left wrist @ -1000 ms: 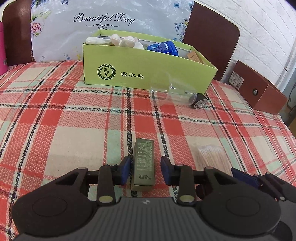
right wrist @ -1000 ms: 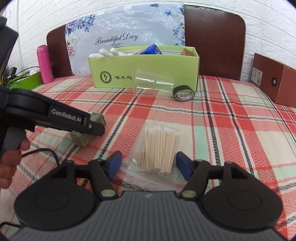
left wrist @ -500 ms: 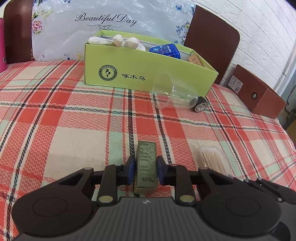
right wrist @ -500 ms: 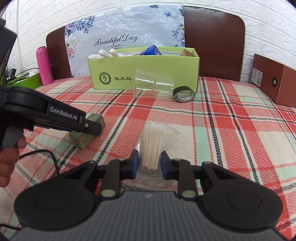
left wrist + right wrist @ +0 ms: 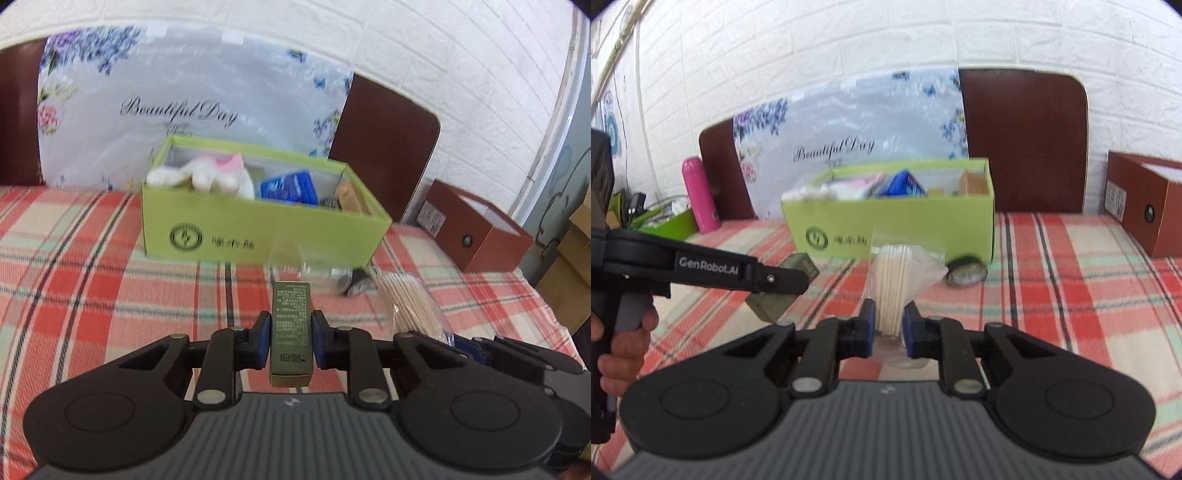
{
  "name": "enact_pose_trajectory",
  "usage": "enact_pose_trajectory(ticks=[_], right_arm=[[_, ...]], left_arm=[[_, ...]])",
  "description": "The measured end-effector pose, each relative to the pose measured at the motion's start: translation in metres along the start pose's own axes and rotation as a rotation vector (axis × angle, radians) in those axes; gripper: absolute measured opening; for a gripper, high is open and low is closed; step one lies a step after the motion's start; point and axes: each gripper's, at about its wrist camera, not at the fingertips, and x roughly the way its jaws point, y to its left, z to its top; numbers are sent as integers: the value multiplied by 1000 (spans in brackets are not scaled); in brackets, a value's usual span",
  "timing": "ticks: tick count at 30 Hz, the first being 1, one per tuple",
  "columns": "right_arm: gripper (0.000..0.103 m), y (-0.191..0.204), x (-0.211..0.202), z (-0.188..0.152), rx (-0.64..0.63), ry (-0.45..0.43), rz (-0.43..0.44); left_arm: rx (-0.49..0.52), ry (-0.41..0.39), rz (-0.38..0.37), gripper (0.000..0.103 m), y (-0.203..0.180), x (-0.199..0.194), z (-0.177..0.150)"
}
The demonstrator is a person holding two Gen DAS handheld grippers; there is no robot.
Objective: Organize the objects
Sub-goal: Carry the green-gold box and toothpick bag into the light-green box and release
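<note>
My left gripper [image 5: 291, 332] is shut on a small olive carton [image 5: 291, 314], held lengthwise above the checked tablecloth [image 5: 92, 295]. In the right wrist view that carton [image 5: 772, 306] shows under the left gripper's black finger [image 5: 768, 278], clear of the cloth. My right gripper [image 5: 889, 326] is shut on a clear bag of thin wooden sticks [image 5: 892, 280], which stands up between the blue pads. The same bag [image 5: 410, 306] appears at the right of the left wrist view. Straight ahead stands the open green box [image 5: 258, 229] with a white soft toy and a blue pack inside.
A clear plastic cup [image 5: 306, 262] lies on its side in front of the green box [image 5: 905, 229], beside a black tape roll [image 5: 966, 273]. A brown box [image 5: 1145, 206] stands at the right, a pink bottle [image 5: 700, 195] at the left. A person's hand [image 5: 624, 350] holds the left gripper's handle.
Both grippers closed, the left on the olive carton and the right on the bag of sticks. Both then rose off the cloth with their loads and tilted up towards the green box.
</note>
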Motion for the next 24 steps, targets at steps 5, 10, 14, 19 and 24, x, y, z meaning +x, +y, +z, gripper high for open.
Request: enact_pose_trajectory(ticks=[5,10,14,19,24], right_arm=[[15,-9,12,40,-26,-78,-11],[15,-20,42,80,-50,-139,-43],[16,-32,79,104,-64,-160,-101],[16,-46,116,124,-50,-170,-94],[61,-48,149,125,-99,-106,-74]], left_arm=[[8,-71,-3,23,-4,1,38],[12,-115,34,23,-5,18,79],[-10,-140,56,23,3,41,107],[-28,-141,102,23,17,71,128],[5,-132,154,69,27,92,124]])
